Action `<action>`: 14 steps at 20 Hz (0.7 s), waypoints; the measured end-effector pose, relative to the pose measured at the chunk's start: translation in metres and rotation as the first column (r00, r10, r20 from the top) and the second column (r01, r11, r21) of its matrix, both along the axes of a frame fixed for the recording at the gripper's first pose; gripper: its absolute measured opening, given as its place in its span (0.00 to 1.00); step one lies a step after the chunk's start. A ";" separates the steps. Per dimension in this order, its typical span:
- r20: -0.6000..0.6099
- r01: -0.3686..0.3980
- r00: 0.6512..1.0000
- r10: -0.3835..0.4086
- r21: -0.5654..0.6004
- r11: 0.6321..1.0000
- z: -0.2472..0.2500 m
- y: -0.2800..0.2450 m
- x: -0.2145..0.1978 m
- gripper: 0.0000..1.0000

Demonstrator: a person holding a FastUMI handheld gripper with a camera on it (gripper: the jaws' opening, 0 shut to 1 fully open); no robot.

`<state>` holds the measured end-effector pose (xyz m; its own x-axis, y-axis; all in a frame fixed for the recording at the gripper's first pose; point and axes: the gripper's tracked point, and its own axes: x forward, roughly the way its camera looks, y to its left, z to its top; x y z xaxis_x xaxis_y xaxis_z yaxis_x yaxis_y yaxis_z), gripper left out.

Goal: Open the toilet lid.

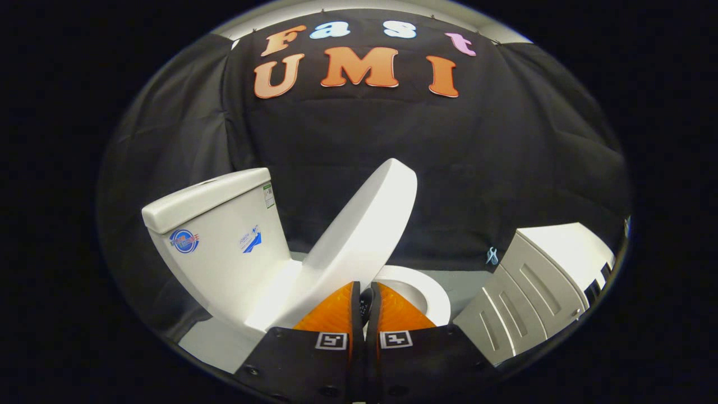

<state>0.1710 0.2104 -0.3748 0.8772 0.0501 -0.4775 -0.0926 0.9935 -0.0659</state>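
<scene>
Here the toilet lid point(359, 235) stands half-raised beside the tank point(219, 247); claw point(367, 293) fingers nearly closed, seemingly pinching its edge.

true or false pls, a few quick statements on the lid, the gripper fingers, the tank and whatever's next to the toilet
1. The toilet lid lies flat on the seat. False: it is raised at a slant, part way open.
2. The gripper has its fingers nearly together at the lid's lower edge. True.
3. The tank stands behind the lid, on its hinge side. True.
4. The bowl rim is fully covered. False: part of it shows under the raised lid.
5. A pale cabinet stands beside the toilet. True.
</scene>
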 end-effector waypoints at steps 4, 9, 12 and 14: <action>0.023 -0.025 0.999 0.025 -0.032 0.999 0.014 0.029 0.003 0.08; 0.046 -0.047 0.998 0.050 -0.075 0.996 0.026 0.058 0.005 0.08; 0.058 -0.065 0.996 0.070 -0.092 0.994 0.035 0.078 0.006 0.08; 0.067 -0.079 0.994 0.087 -0.106 0.991 0.039 0.091 0.008 0.08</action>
